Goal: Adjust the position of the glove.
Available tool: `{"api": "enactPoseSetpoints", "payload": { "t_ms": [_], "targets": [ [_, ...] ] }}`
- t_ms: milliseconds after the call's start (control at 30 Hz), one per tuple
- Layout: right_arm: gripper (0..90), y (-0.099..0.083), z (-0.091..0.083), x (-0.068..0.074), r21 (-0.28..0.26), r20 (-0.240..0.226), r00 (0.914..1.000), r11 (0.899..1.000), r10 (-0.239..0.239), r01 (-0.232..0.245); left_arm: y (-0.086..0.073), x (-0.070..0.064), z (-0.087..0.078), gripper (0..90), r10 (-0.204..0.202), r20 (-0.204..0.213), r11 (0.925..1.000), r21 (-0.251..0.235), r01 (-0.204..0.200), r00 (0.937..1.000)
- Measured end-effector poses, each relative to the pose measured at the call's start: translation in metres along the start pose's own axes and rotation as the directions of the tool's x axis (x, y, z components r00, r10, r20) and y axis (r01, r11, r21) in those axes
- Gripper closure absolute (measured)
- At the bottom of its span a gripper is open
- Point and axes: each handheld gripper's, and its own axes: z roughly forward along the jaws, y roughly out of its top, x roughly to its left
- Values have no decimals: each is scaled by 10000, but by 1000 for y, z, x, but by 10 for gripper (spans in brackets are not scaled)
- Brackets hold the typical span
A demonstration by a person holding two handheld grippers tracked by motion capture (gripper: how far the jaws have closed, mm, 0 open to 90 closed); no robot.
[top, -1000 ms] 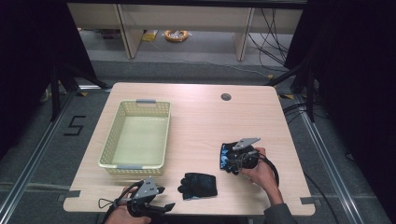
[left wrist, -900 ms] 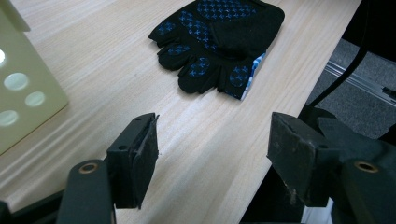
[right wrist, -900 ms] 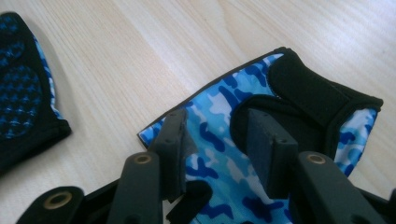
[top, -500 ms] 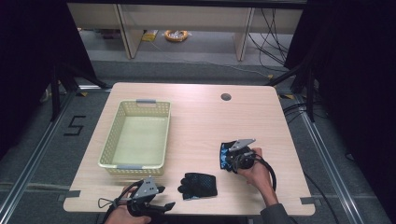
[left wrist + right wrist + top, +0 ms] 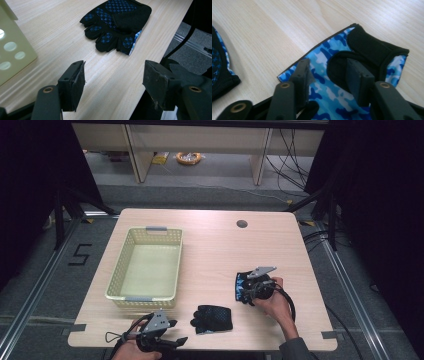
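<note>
- On the counter (image 5: 210, 245), near side: two gloves out, basket (image 5: 146, 268) empty. We judge the job as gloves into basket, so nothing is done yet and both are left.
- Right tongs (image 5: 243, 288) sit low over the camo glove (image 5: 352, 72), right of centre on the counter. In the right gripper view the jaws stand part open astride the blue fabric, with a gap on both sides. No grip yet, as we read it.
- Left tongs (image 5: 113, 82) hover at the front edge just beside the basket corner, jaws wide open, empty. The black glove (image 5: 116, 23) lies flat ahead of them, untouched.
- Versus a second ago: right tongs have slid slightly nearer the front edge over the camo glove. Left tongs, black glove and basket haven't moved.
</note>
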Motion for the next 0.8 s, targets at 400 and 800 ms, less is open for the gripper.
{"api": "enactPoseSetpoints", "payload": {
  "t_ms": [400, 800],
  "targets": [
    [754, 1, -1, 10, 344, 498, 9987, 9994, -93, 76, 1, 4, -2, 336, 358, -122, 9992, 197, -355, 9993],
    [828, 5, -13, 9, -685, 372, 9905, 9892, 1324, -1296, 2, 5, -2, 335, 79, -54, 9998, -193, -80, 10000]
  ]
}}
